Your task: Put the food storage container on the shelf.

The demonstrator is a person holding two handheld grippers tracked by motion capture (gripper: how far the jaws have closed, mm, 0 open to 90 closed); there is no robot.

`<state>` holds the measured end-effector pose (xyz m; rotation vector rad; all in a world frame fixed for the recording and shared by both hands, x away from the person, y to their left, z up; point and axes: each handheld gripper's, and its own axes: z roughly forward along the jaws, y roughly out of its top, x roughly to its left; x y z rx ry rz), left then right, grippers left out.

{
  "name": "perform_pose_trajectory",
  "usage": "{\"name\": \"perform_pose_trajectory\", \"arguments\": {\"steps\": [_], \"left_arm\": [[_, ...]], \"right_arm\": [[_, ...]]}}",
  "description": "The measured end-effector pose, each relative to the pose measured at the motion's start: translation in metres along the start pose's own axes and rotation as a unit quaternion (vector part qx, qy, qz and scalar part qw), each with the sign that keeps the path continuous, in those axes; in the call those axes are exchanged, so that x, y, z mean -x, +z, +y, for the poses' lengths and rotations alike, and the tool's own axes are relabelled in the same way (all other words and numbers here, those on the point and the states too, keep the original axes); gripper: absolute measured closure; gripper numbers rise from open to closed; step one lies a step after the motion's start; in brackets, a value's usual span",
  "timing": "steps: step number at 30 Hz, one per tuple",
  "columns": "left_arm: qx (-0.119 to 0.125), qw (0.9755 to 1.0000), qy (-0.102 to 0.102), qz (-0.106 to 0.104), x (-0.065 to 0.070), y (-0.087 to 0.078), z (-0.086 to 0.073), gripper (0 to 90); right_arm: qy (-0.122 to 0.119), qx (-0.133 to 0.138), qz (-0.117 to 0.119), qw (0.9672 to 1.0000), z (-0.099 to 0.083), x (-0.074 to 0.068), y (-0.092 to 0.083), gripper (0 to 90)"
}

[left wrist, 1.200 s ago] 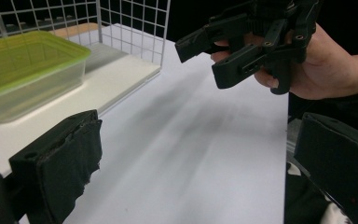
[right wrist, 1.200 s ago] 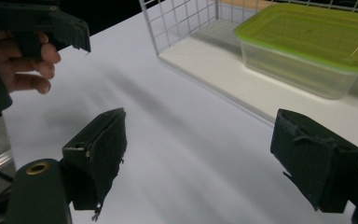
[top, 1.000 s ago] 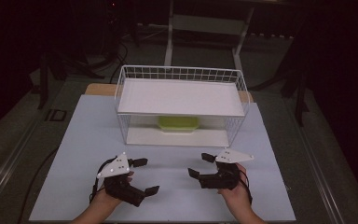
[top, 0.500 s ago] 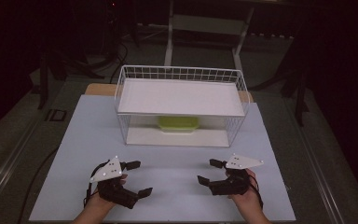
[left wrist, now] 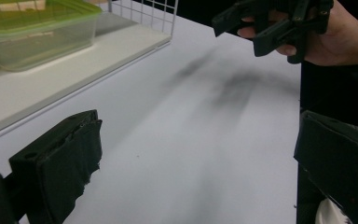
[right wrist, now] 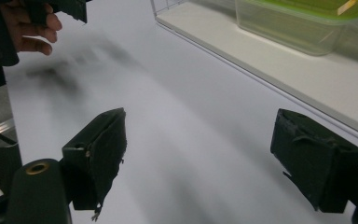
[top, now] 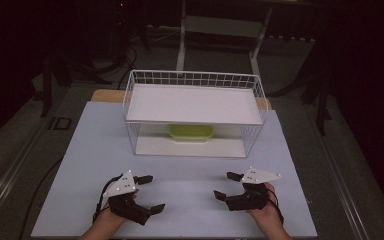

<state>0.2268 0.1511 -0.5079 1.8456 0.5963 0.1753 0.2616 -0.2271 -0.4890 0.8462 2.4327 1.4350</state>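
Green-lidded box (top: 191, 133) on lower shelf of wire rack (top: 195, 80), long axis across the table, straight ahead and midway between both grippers. Left gripper (top: 150, 192) and right gripper (top: 223, 186) at near edge, jaws spread wide, empty. Neither clearly nearer; reach forward under upper shelf (top: 192, 104) required.

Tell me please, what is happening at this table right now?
A person holds a claw in each hand over the near part of the table. The left claw and the right claw are both open and hold nothing. Farther back stands a wire rack with a white shelf; a green-lidded box sits on its lower level. Neither claw touches the box.
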Motion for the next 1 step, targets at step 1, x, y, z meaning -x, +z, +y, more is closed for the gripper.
{"name": "perform_pose_trajectory", "arguments": {"steps": [1], "left_arm": [[0.002, 1.0, -0.009, -0.001, -0.0012, 0.0009, 0.0001, 1.4]], "right_arm": [[0.001, -0.001, 0.0, 1.0, -0.0005, 0.0008, 0.0001, 18.2]]}}
